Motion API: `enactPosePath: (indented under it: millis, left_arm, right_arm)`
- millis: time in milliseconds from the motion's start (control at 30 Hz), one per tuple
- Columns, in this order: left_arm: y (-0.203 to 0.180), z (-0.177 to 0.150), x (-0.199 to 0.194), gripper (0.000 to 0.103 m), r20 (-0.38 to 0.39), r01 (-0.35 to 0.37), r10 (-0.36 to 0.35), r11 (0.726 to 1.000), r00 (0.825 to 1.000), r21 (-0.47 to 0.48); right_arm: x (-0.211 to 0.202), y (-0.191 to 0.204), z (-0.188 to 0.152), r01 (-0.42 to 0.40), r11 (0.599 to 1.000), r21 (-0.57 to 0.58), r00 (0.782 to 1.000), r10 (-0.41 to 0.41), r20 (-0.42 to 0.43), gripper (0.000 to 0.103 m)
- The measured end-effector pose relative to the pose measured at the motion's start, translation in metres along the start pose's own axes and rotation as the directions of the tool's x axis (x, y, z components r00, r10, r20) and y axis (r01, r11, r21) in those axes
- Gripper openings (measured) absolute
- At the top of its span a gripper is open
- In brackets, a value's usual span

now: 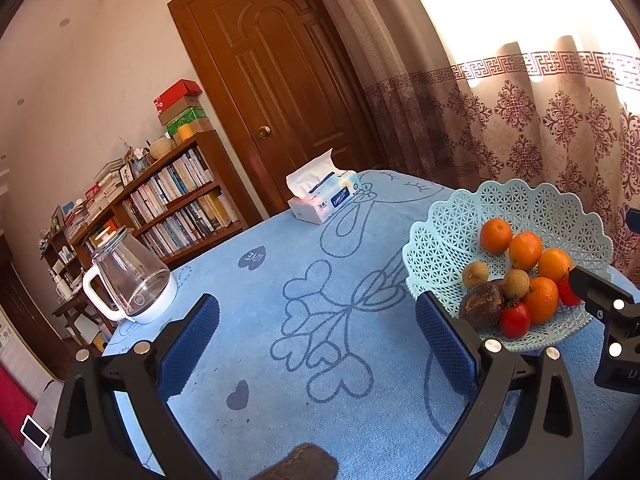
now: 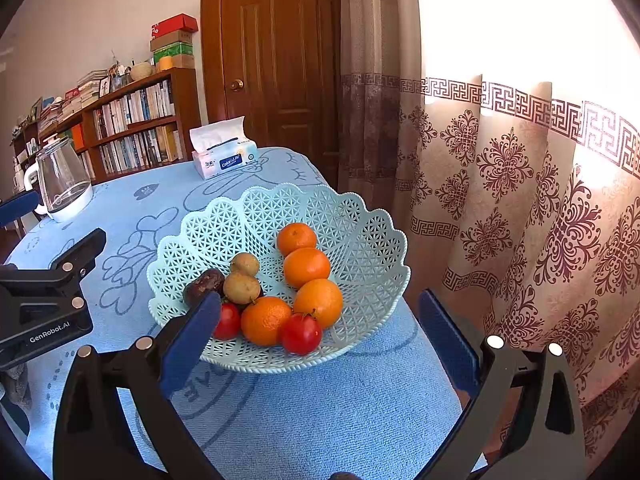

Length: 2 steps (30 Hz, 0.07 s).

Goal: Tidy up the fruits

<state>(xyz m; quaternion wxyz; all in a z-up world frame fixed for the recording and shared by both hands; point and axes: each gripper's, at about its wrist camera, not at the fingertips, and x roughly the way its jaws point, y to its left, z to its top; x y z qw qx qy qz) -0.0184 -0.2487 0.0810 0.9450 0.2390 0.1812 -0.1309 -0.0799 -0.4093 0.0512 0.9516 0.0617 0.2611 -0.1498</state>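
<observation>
Fruits [image 2: 306, 267] fill basket [image 2: 360, 216]; oranges row runs front-to-back.

A blue-clothed table [image 2: 340, 400] carries a lattice fruit basket [image 2: 224, 236], tissue pack [image 2: 224, 158] and glass kettle [image 2: 62, 180]

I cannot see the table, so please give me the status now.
Left tool open, empty. Right tool open, empty, near basket. Oranges, tomatoes, brown fruits all in basket. Nothing blocking.
</observation>
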Motion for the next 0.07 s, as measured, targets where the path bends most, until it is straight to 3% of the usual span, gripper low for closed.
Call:
enactPosePath:
  millis: [67]
  left_arm:
    - [0.0051, -0.0029, 0.0002, 0.098, -0.012, -0.003, 0.003, 1.000, 1.000, -0.009]
  right_arm:
    - [-0.0001, -0.0003, -0.0002, 0.002, 1.000, 0.000, 1.000, -0.002, 0.001, 0.100]
